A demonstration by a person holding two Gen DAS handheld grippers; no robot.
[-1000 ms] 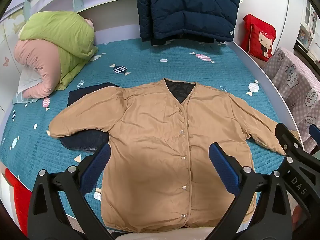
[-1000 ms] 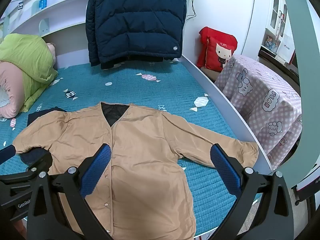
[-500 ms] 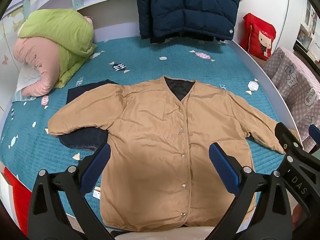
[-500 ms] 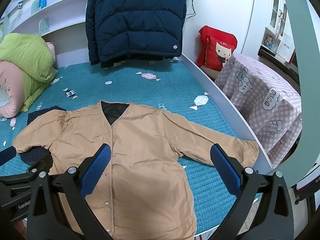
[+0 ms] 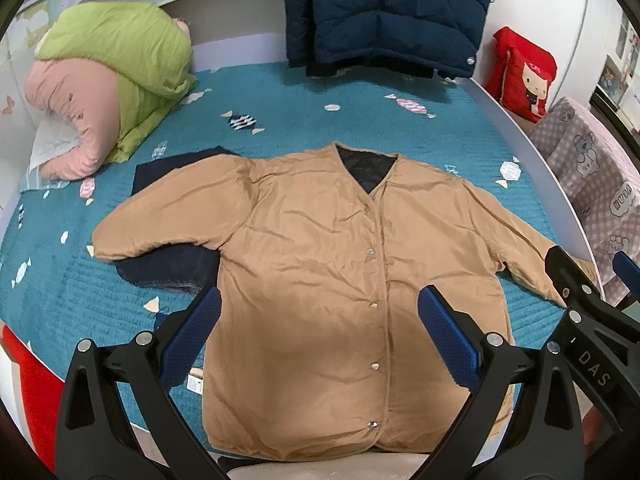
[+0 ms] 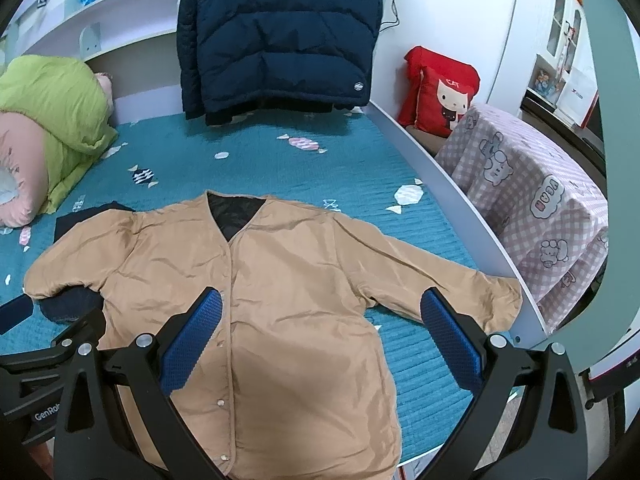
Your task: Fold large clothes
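Left wrist view: the left gripper (image 5: 318, 332) hovers with fingers wide apart over a tan snap-front jacket (image 5: 340, 264) spread flat on the teal bed (image 5: 280, 92), one sleeve across a dark garment (image 5: 168, 268).

Right wrist view: the right gripper (image 6: 320, 332), fingers apart and empty, hangs above the jacket's hem side.

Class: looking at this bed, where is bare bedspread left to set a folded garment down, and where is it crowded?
Free: the teal bedspread between the tan jacket collar and the hanging navy puffer coat. Crowded: the left, with the green and pink bedding and a dark garment under the jacket's sleeve; the other sleeve reaches the bed's edge.
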